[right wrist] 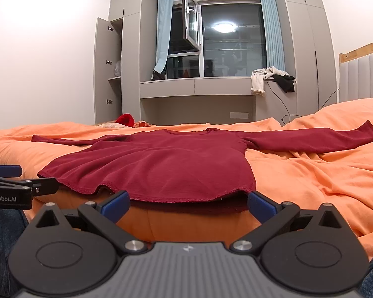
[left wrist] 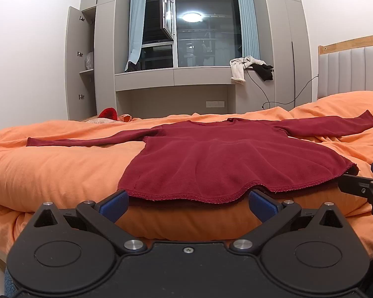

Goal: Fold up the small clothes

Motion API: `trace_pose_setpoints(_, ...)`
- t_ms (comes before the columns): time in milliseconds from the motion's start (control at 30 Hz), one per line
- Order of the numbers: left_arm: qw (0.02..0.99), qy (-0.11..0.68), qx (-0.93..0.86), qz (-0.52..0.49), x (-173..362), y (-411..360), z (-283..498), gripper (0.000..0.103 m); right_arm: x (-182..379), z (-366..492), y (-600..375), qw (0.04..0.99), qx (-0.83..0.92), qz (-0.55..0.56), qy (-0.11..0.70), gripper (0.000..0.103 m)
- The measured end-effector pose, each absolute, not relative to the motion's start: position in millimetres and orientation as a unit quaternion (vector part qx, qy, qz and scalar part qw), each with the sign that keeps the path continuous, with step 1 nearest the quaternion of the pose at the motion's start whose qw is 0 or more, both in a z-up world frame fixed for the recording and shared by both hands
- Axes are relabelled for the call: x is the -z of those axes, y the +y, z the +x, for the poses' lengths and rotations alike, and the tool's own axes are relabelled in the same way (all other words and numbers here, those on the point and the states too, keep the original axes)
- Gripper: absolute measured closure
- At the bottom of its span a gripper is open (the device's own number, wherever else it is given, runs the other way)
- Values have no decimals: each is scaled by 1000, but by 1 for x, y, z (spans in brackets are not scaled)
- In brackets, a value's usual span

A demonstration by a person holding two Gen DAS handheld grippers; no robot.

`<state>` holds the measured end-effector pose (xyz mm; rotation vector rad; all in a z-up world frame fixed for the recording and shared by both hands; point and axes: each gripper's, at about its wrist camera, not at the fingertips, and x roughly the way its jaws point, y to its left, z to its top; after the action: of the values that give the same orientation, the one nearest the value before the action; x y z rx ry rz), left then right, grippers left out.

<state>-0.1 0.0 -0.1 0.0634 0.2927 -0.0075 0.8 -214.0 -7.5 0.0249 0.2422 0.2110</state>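
Observation:
A dark red long-sleeved top (left wrist: pixel 226 159) lies flat on the orange bedding (left wrist: pixel 49 168), sleeves spread left and right, hem toward me. It also shows in the right wrist view (right wrist: pixel 161 164). My left gripper (left wrist: pixel 187 202) is open, its blue pads just in front of the hem's left half. My right gripper (right wrist: pixel 187 202) is open at the hem's right half. The right gripper's fingers (left wrist: pixel 360 186) show at the left view's right edge by the hem corner. The left gripper's fingers (right wrist: pixel 17 181) show at the right view's left edge.
A padded headboard (left wrist: pixel 350 72) stands at the right. A red item (left wrist: pixel 109 113) lies at the bed's far edge. Clothes (left wrist: pixel 251 68) hang off the window ledge, with a cable below. A cupboard door (left wrist: pixel 74 62) stands open at the left.

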Motion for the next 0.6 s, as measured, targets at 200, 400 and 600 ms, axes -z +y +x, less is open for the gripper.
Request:
trace_pose_setpoints(200,989,146,4,32,0,0,0,0,8,1,-215,987,-105,13,121,0)
trace_pose_setpoints(400,989,146,4,32,0,0,0,0,7,1,-216,987,-106,13,121,0)
trace_pose_setpoints(600,989,146,4,32,0,0,0,0,7,2,-217,987,-107,13,121,0)
